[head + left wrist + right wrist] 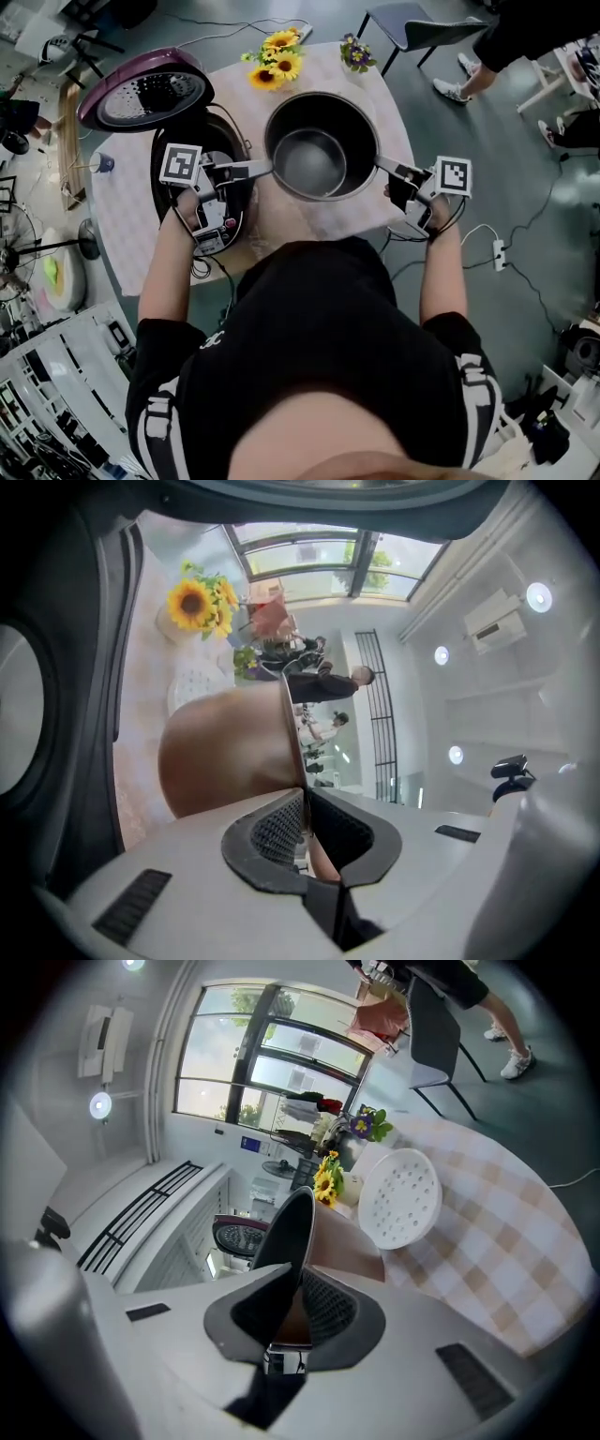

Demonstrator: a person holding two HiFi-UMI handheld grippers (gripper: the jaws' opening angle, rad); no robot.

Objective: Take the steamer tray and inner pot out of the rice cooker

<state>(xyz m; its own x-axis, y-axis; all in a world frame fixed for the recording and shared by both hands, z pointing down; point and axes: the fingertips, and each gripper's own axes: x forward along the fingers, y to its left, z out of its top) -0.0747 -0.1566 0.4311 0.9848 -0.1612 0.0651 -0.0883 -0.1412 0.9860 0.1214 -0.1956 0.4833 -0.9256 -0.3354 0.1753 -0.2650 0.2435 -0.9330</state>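
Two grippers pinch the inner pot [323, 141] at opposite sides of its rim. The left gripper [305, 799] has its jaws drawn narrow, the pot's wall between the pads; the right gripper [298, 1302] clamps the far rim likewise. The pot is over the table [122, 216], just beside the open rice cooker [230, 131]. The steamer tray [398, 1199] lies on the cloth near it.

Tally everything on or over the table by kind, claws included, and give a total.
Rice cooker: 1
Inner pot: 1
Steamer tray: 1
Flower bunches: 2, sunflowers and purple flowers
Claws: 2, left claw and right claw, both gripping the pot's rim
Total: 7
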